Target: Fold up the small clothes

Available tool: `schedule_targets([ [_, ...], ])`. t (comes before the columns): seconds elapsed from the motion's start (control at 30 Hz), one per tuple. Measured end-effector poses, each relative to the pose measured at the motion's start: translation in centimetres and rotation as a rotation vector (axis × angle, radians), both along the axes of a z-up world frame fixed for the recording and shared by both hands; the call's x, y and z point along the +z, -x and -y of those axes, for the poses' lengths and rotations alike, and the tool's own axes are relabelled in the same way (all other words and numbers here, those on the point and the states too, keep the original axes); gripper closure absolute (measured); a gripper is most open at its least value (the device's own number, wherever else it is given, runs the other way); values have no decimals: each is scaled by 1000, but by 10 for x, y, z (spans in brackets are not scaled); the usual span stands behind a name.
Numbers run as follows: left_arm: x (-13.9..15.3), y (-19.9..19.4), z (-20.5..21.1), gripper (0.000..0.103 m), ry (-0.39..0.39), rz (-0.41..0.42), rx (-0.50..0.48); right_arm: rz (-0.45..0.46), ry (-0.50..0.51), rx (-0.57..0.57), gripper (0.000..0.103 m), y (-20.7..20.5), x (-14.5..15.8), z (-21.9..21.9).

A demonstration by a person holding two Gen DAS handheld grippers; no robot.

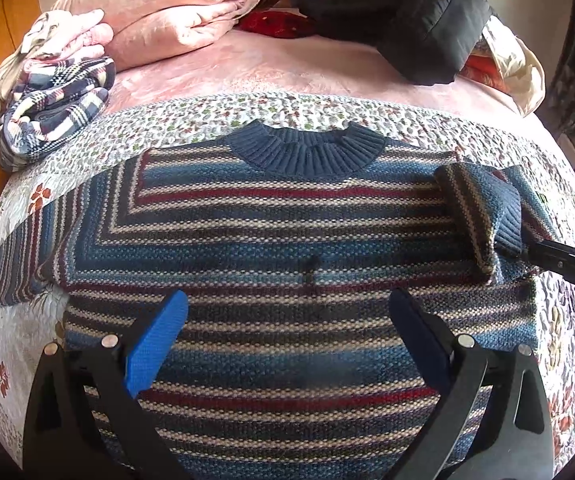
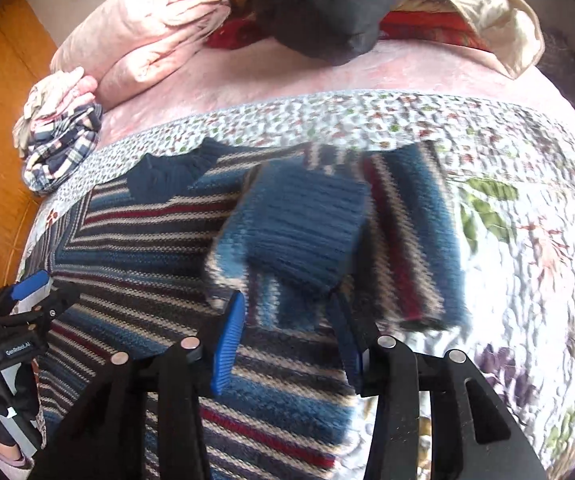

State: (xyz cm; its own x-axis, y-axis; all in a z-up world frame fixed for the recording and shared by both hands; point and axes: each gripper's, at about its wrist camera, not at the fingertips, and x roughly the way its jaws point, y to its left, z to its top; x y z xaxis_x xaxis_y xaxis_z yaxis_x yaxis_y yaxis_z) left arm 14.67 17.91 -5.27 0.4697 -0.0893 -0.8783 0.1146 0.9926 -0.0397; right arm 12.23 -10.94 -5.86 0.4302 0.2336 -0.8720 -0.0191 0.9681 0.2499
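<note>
- Flat on the flowered quilt [image 1: 419,118] of a bed lies a striped sweater [image 1: 287,236], front up, its dark blue collar [image 1: 307,148] pointing away from the cameras toward the pillows and its hem toward the cameras; the long axis runs collar to hem.
- One sleeve [image 1: 23,268] stretches out to the left side, slanting down toward the hem.
- Over on the other side, the second sleeve [image 2: 411,236] is doubled back across the chest, its ribbed blue cuff [image 2: 299,224] lifted and blurred.
- At that cuff the right gripper [image 2: 287,312] reaches in from the hem side, angled toward the collar, its jaws pinching the cuff's lower edge.
- Above the lower body of the sweater hovers the left gripper [image 1: 287,308], aimed at the collar, jaws spread wide and holding nothing.
- Beyond the quilt sit a pink pillow [image 1: 167,4], a folded plaid garment [image 1: 59,100] and a black jacket [image 1: 403,16].
</note>
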Motion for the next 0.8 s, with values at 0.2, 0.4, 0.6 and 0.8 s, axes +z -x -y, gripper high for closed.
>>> schedule_targets([
  [0.2, -11, -26, 83, 3, 62, -49, -107, -8, 8, -111, 58, 21, -2, 65],
  [0.4, -34, -47, 138, 5, 35, -78, -154, -16, -3, -128, 58, 31, -17, 85],
  [0.6, -60, -56, 158, 61, 39, -169, -208, -10, -3, -122, 58, 32, -23, 83],
  [0.8, -53, -53, 147, 90, 113, -146, -221, -3, -11, -130, 58, 27, -20, 81],
])
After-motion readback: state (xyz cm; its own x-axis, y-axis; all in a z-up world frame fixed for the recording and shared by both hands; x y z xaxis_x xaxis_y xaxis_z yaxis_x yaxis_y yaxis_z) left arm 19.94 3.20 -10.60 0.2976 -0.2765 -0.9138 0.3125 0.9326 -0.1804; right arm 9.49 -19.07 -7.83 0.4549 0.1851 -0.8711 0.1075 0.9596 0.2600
